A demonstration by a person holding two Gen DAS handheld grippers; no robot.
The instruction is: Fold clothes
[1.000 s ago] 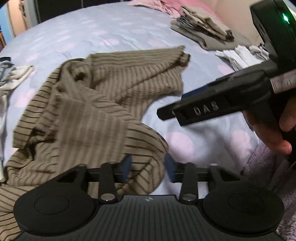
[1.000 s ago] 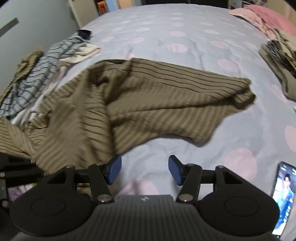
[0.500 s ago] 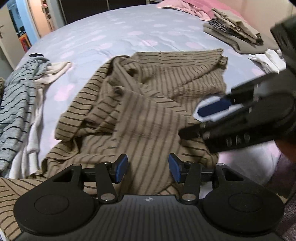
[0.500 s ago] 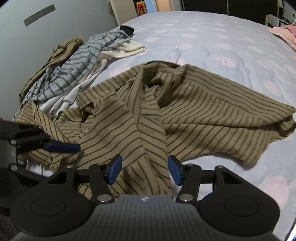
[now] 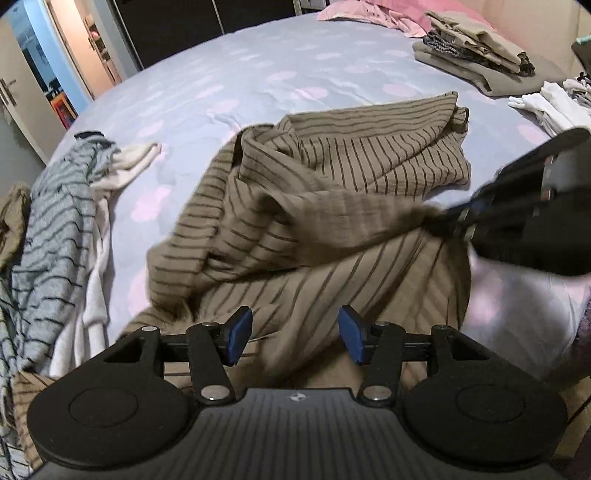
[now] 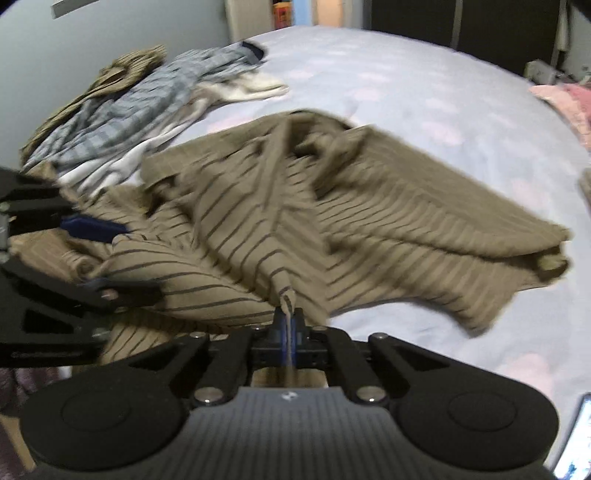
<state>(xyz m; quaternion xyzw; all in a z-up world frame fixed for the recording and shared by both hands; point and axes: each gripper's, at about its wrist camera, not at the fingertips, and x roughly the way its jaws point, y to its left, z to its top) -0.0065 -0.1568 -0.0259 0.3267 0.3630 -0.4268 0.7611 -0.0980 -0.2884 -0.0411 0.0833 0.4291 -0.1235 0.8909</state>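
Observation:
A brown shirt with dark stripes (image 5: 332,206) (image 6: 369,229) lies crumpled on the lilac spotted bedspread (image 5: 258,81). My right gripper (image 6: 287,325) is shut on a pinched fold of this shirt near its front edge; in the left wrist view the right gripper (image 5: 458,218) holds the cloth at the right and pulls a ridge taut. My left gripper (image 5: 293,334) is open just above the shirt's near part, nothing between its blue pads (image 5: 238,328). In the right wrist view the left gripper (image 6: 96,254) shows at the left, open over the cloth.
A pile of unfolded clothes, blue striped (image 5: 55,221) and white (image 5: 122,166), lies at the left. Folded stacks (image 5: 480,55) and white items (image 5: 554,107) sit at the far right, pink cloth (image 5: 369,14) behind. A phone (image 6: 576,443) lies at the bed's near right.
My right gripper has shut on a fold of the striped shirt and tugs it; half a second ago it was open above the cloth. The left gripper stays open, shifted slightly.

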